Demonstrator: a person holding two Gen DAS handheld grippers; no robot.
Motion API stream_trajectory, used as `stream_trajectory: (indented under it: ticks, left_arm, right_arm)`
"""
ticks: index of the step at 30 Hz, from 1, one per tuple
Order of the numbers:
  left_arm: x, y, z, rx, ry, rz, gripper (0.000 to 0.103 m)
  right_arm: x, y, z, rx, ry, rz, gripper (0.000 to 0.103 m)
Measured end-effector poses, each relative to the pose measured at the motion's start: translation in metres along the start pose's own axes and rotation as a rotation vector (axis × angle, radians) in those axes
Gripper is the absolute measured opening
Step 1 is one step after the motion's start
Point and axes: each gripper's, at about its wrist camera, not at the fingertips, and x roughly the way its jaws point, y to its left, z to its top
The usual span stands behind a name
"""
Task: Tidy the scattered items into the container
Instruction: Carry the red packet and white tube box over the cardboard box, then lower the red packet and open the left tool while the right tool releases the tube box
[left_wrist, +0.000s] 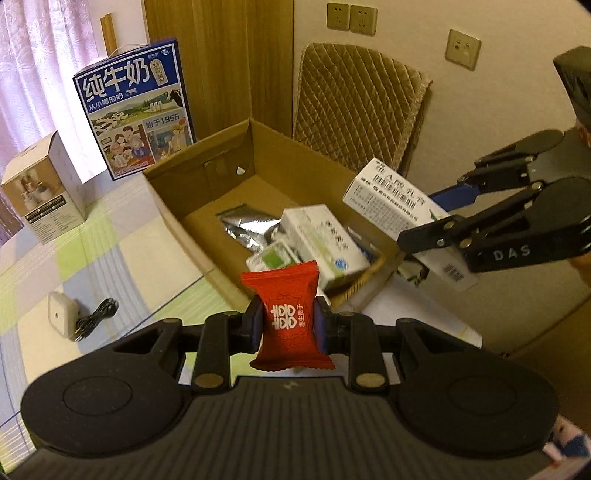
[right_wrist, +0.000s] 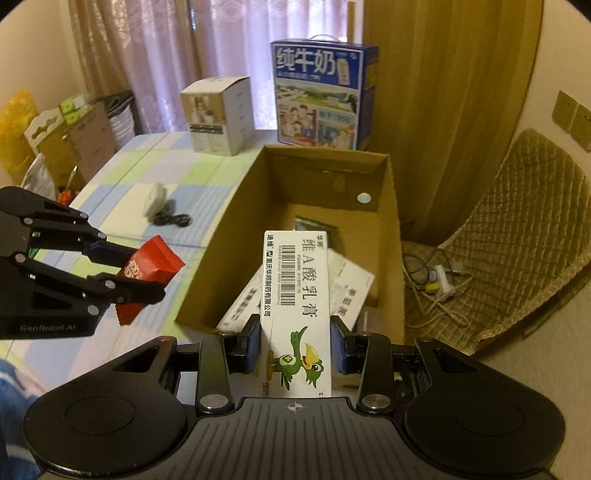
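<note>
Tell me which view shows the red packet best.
The left wrist view: the red packet sits front and centre, clamped in the left gripper, with its printed face fully visible. The right wrist view shows the packet only from the side at the left, partly covered by the fingers, beside the cardboard box.

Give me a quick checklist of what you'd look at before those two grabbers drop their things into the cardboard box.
1. Left gripper clamped on the red candy packet: ok.
2. Right gripper clamped on the white medicine box: ok.
3. Cardboard box open on top, with room inside: ok.
4. Medicine box above the opening: ok, going by the right wrist view.
5. Candy packet above the opening: not ok, it sits short of the near rim.
6. Grippers apart from each other: ok.
</note>
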Motion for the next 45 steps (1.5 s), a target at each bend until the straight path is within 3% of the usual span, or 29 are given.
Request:
stream_trajectory:
  ticks: [14,23,35,38,39,40,45]
  left_arm:
    - [0.042,0.001,0.021,-0.016,0.021,-0.033,0.023]
    - [0.068,0.022,0.034,-0.100,0.023,-0.037,0.023]
    - [0.097,0.037,0.043,-0.114,0.028,-0.034,0.023]
    - [0.101,0.041,0.046,-0.126,0.037,-0.035,0.026]
    - [0.102,0.042,0.046,-0.131,0.035,-0.024,0.035]
    - [0.102,0.043,0.046,-0.129,0.030,-0.008,0.037]
    - [0.096,0.049,0.040,-0.127,0.018,0.004,0.037]
  right_arm:
    - [0.033,-0.029,0.018,0.023,0.019,-0.007,0.035]
    - [0.054,-0.043,0.028,0.051,0.023,-0.021,0.035]
    - [0.078,-0.049,0.042,0.059,0.028,-0.021,0.035]
    - [0.083,-0.048,0.045,0.060,0.027,-0.018,0.035]
    - [0.084,-0.047,0.045,0.060,0.028,-0.017,0.035]
    - [0.086,-0.046,0.045,0.060,0.029,-0.015,0.035]
    - [0.090,-0.043,0.044,0.058,0.035,-0.009,0.035]
